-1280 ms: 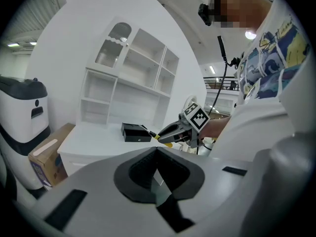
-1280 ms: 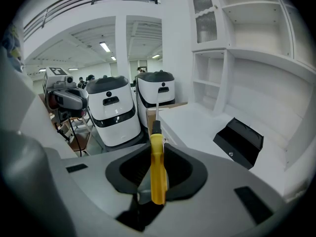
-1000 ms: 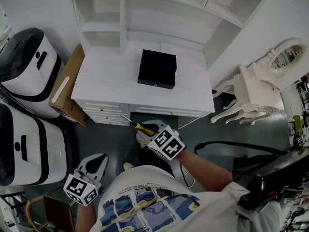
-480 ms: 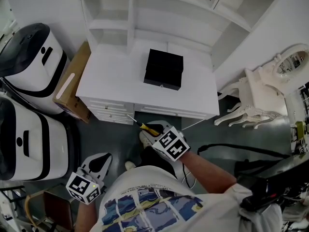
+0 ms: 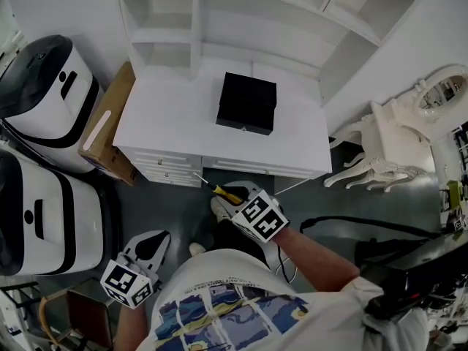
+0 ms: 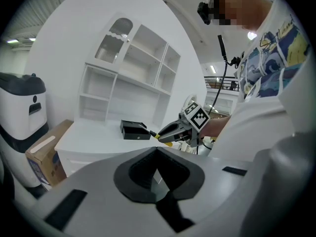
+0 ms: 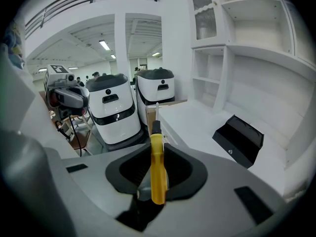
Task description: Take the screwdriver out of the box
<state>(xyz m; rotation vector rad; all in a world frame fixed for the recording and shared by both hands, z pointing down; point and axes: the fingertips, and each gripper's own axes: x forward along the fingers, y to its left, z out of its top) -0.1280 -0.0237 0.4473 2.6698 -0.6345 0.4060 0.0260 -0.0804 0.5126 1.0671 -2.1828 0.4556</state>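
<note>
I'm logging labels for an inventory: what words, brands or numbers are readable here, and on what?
No readable word, brand or number anywhere.
Left marker cube, right marker cube: square patterns, no letters.
Cardboard box: pale label, too small to read.
Shirt: printed pictures, no legible words.

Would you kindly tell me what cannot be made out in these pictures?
- Black box contents: its lid is closed in every view.
- Screwdriver tip type: too thin and small in the head and right gripper views.
- Handle's rear end: buried between the right gripper jaws.
</note>
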